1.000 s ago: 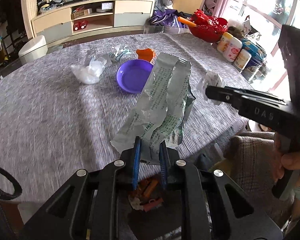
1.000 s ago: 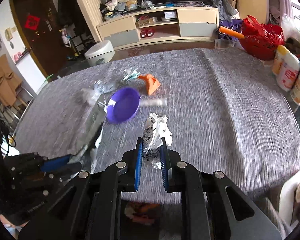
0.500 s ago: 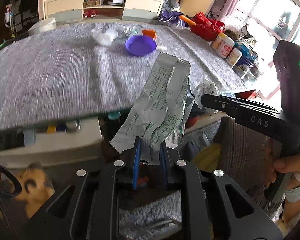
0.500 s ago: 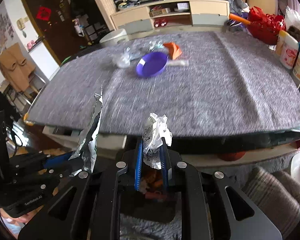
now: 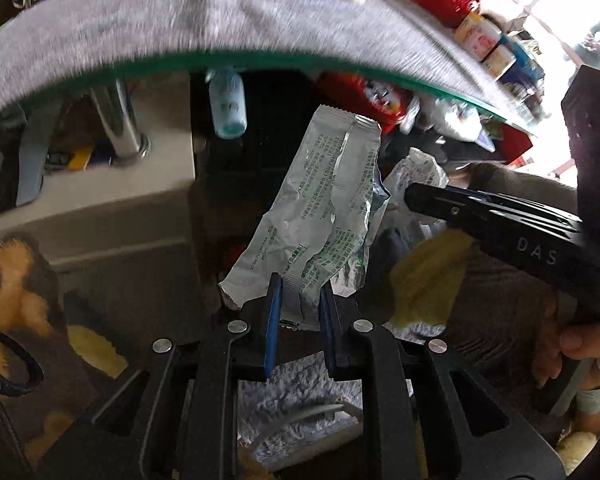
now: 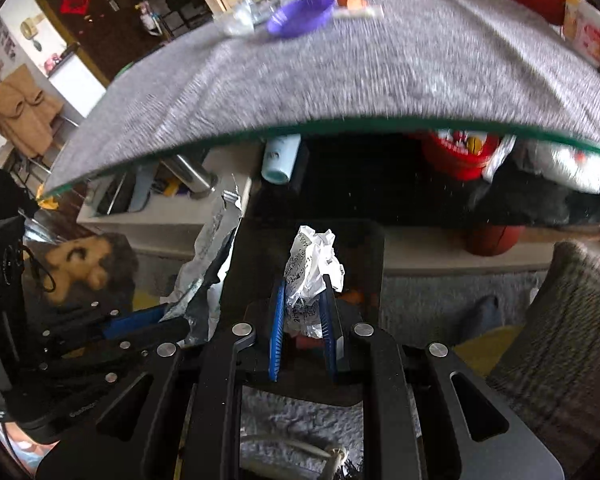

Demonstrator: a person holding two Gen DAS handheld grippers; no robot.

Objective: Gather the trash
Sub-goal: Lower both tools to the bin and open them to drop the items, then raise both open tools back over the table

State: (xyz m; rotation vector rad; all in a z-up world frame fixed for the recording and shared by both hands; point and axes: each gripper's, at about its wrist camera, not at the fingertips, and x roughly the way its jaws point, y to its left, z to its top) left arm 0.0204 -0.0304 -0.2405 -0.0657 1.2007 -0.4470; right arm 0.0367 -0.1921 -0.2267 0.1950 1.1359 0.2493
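Both grippers are below the counter's [image 6: 340, 80] near edge now, left gripper [image 5: 299, 300] fingers pinched on the silver wrapper [image 5: 324, 208], right gripper [image 6: 303, 300] squeezing the crumpled paper [image 6: 314, 264], so I'd hold tight until they're over a bin, which I can't make out here.

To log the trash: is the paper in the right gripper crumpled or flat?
Crumpled: the paper bulges as a wad between the right gripper's pads.

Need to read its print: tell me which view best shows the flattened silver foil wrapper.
Left wrist view: the flattened silver foil wrapper faces the camera, green print showing. Right wrist view shows it edge-on, crumpled.
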